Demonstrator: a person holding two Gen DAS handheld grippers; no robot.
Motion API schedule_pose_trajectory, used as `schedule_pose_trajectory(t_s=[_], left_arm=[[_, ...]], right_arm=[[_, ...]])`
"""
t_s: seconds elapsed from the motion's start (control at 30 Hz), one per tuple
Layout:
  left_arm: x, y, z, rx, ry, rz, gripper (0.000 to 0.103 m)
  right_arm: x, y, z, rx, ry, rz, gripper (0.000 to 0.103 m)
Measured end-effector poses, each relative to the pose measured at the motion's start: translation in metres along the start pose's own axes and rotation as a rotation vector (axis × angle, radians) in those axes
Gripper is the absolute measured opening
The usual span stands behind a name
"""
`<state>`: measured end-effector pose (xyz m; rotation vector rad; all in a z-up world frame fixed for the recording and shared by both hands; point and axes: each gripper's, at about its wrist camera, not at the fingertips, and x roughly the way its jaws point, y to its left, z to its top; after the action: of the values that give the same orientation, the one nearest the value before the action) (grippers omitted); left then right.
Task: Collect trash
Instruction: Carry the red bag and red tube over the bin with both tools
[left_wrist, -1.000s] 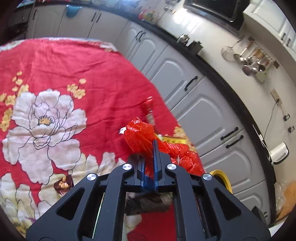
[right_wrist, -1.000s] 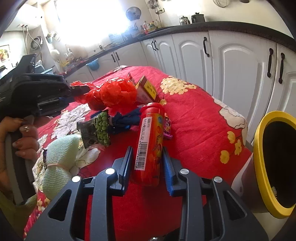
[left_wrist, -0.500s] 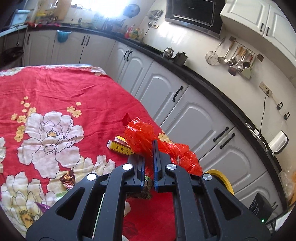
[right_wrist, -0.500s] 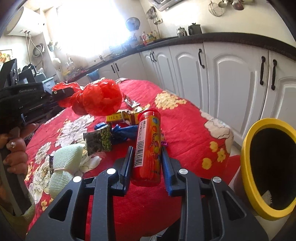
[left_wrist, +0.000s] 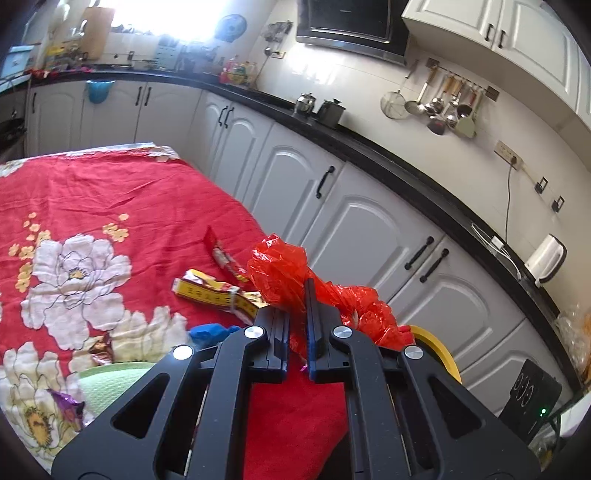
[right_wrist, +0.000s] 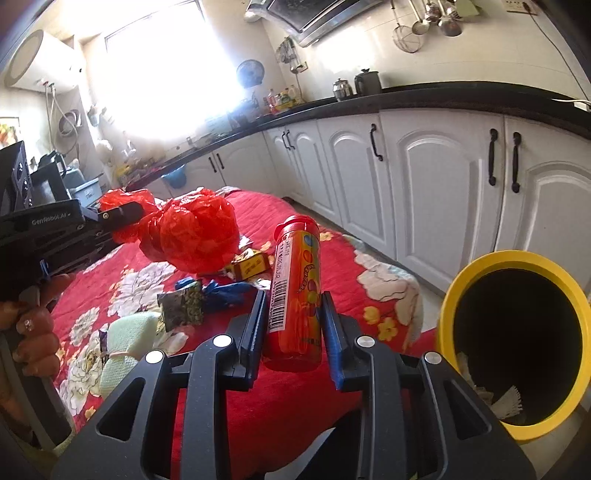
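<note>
**Both hands full, bin close by**

The orange cylindrical candy tube (right_wrist: 295, 291), clamped upright in the right gripper (right_wrist: 295, 325), hangs beside the yellow-rimmed bin (right_wrist: 517, 428). The left gripper (left_wrist: 297, 317) pinches the crumpled red plastic bag (left_wrist: 280, 269). Best centre each over the opening before releasing.

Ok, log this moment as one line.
left hand-held gripper: shut on red plastic bag | right hand-held gripper: shut on red candy tube | yellow-rimmed bin: right, open
</note>
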<state>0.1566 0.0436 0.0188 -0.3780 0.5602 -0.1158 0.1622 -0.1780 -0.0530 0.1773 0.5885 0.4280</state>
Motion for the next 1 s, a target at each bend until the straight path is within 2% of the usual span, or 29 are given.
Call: schedule_pose_trajectory(t_s=[0.43,1.0], left_arm=[[0.010,-0.042,-0.011,0.066,0.010,-0.048,0.003],[0.033,-0.097,-0.033,0.144,0.052,-0.101,0.003]], right_arm=[[-0.028,-0.038,0.006,0.050,-0.051,-0.068,0.028],[-0.059,-0.095,-0.003,0.107,-0.068,-0.157,0.027]])
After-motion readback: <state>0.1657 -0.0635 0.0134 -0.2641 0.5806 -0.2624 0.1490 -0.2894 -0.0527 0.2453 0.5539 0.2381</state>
